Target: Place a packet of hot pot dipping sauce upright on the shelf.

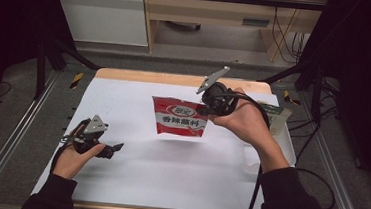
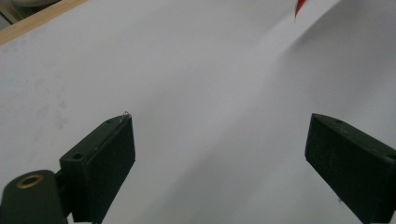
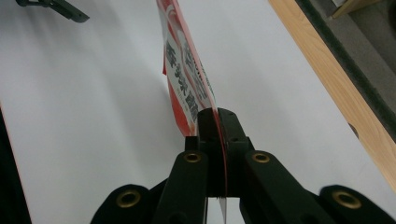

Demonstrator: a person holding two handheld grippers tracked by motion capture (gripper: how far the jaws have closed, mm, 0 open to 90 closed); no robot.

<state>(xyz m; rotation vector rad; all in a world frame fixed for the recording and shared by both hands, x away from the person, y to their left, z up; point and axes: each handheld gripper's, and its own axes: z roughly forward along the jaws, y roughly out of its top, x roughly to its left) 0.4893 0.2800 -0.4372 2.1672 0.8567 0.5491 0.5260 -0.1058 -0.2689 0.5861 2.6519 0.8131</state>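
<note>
A red and white snack packet (image 1: 179, 116) hangs in the air above the white table (image 1: 168, 173), casting a shadow below it. My right gripper (image 1: 204, 107) is shut on the packet's right edge. In the right gripper view the packet (image 3: 187, 74) runs edge-on away from the closed gripper (image 3: 217, 116), pinched between both pads. My left gripper (image 1: 115, 149) sits low over the table at the left, pointing right. In the left gripper view that gripper (image 2: 219, 149) stands wide open with bare white table between the fingers. A red corner of the packet (image 2: 299, 6) shows at the top.
The table's wooden far edge (image 1: 175, 78) runs along the back. A clear plastic container (image 1: 283, 137) sits at the right edge, behind my right forearm. Metal frame rails (image 1: 10, 141) flank the table. The left gripper (image 3: 56, 8) appears far off in the right gripper view.
</note>
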